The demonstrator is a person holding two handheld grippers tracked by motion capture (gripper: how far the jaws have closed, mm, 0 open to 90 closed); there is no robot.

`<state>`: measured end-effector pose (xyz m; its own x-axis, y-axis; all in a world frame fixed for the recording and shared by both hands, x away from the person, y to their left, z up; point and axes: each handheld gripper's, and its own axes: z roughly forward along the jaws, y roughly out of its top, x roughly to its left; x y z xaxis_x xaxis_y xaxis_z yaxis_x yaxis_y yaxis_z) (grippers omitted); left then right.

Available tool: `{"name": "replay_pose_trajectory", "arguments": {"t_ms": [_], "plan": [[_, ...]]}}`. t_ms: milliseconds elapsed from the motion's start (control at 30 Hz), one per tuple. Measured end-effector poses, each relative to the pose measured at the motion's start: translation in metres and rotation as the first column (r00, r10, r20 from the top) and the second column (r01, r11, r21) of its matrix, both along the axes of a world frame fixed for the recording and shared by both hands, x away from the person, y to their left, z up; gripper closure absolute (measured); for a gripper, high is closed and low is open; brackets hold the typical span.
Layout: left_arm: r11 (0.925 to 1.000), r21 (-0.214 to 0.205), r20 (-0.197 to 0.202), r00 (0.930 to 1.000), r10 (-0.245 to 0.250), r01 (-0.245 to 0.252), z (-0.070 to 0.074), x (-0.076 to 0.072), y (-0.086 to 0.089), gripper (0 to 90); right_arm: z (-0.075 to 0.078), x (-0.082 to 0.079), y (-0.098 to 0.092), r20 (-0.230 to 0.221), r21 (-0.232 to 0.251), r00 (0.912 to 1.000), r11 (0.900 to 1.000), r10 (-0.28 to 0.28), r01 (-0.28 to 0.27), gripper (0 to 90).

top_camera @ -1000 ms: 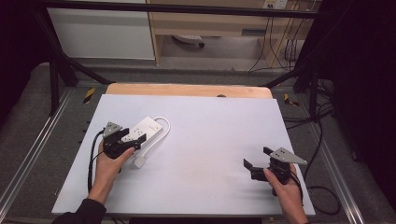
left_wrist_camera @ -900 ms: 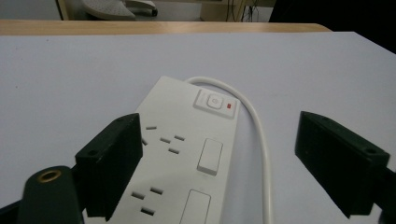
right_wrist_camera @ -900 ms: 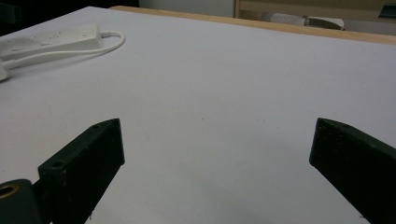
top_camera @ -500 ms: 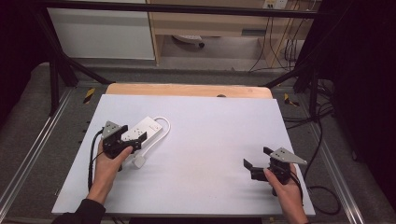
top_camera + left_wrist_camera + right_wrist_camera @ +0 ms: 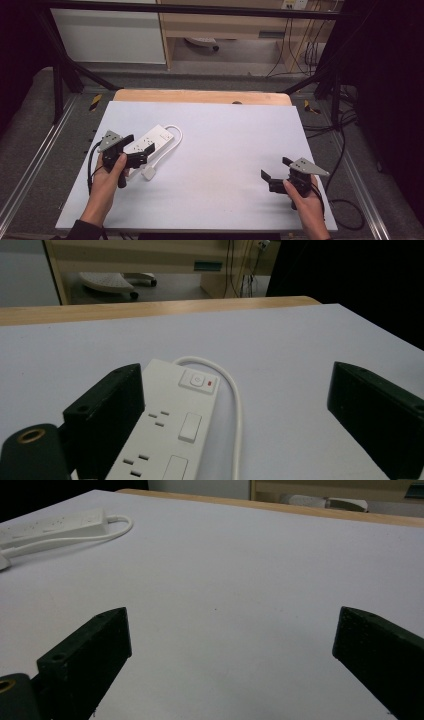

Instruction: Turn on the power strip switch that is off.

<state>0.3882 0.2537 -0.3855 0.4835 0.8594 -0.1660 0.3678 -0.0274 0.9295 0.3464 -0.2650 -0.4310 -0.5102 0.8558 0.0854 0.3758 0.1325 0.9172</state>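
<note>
Power strip (image 5: 148,142) lies far left on table (image 5: 225,150), cord (image 5: 235,405) looped beside. My left gripper (image 5: 134,151) over it, jaws just spread wide, nothing gripped. Right gripper (image 5: 274,171) gaping, idle. Strip rigid, light, slick plastic; take across narrow sides.

Power strip (image 5: 149,142): white body, white cord (image 5: 171,138), white plug (image 5: 149,172). White rocker switch (image 5: 197,380) with a small red indicator (image 5: 210,385) next to it; socket slots read dark grey. Tabletop (image 5: 225,150): plain pale grey-white, no pattern, with a light wood strip (image 5: 200,96) along the far edge. Left tongs (image 5: 140,157): matte black, grey plate on top, black cable. Right tongs (image 5: 265,177): same black, same grey plate. Floor around the tabletop: grey. Yellow-black hazard tape (image 5: 95,101) off the far left corner.
</note>
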Motion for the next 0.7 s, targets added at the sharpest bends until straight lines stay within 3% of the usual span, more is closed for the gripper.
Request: {"name": "replay_pose_trajectory", "arguments": {"t_ms": [267,700], "plan": [[1.0000,0.004,0.020,0.9998,0.003,-0.003,0.018,-0.017,0.011,6.4,0.000,0.000,0.001,0.003,0.002,1.0000,1.0000,0.007,-0.007,2.4],[0.9998,0.020,0.026,0.9996,0.005,-0.005,0.025,-0.035,0.028,6.0,0.000,0.000,0.000,0.002,0.004,1.0000,1.0000,0.002,-0.002,2.4]]}}
